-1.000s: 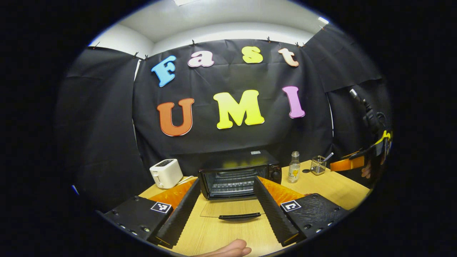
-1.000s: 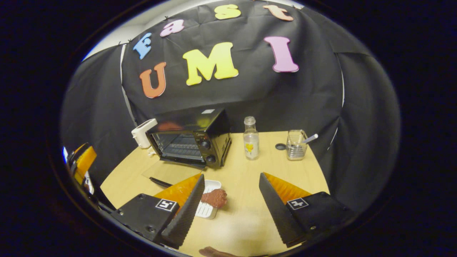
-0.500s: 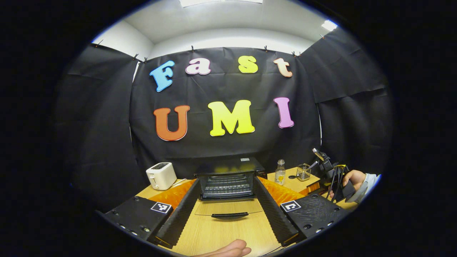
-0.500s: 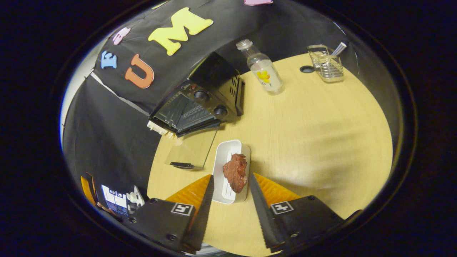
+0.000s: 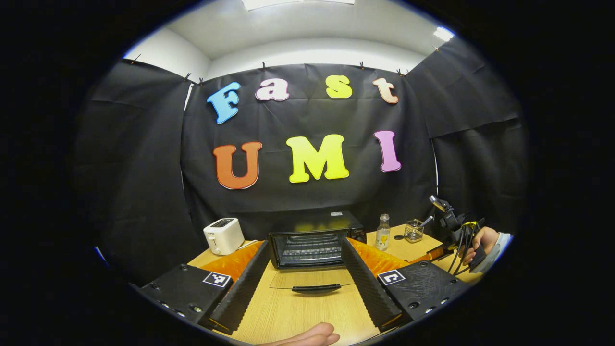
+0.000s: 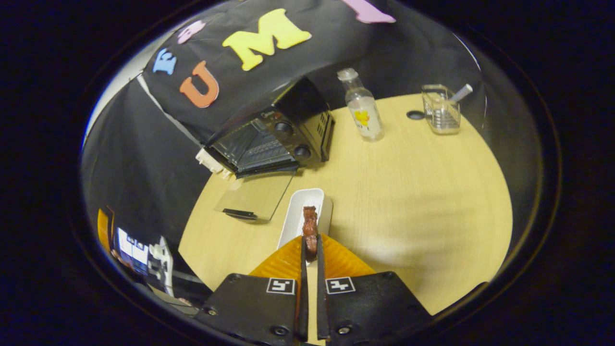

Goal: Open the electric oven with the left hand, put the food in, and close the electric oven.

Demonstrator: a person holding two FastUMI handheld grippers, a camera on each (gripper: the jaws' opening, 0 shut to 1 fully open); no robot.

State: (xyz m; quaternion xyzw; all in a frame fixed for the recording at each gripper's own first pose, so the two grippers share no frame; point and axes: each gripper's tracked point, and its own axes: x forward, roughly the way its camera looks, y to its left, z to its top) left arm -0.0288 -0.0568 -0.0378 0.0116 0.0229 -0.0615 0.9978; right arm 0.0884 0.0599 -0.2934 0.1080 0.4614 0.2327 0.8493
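Observation:
The black electric oven (image 5: 312, 240) stands at the back of the table, its glass door (image 5: 312, 281) folded down flat with the black handle (image 5: 316, 289) toward me. My left gripper (image 5: 303, 257) is open in front of that door, holding nothing. In the right gripper view the oven (image 6: 276, 137) and its lowered door (image 6: 254, 196) lie to the upper left. My right gripper (image 6: 310, 246) is shut on the brown piece of meat (image 6: 310, 229), held edge-on just above the white tray (image 6: 303, 211).
A white toaster (image 5: 223, 235) sits left of the oven. A small bottle (image 6: 364, 108), a dark cap (image 6: 414, 115) and a wire holder with a utensil (image 6: 442, 110) stand on the wooden table (image 6: 408, 192) to the right. A hand (image 5: 480, 240) holds the right gripper.
My right gripper has closed on the meat over the white tray; half a second ago its fingers stood open around it. The left gripper stays open and has barely shifted.

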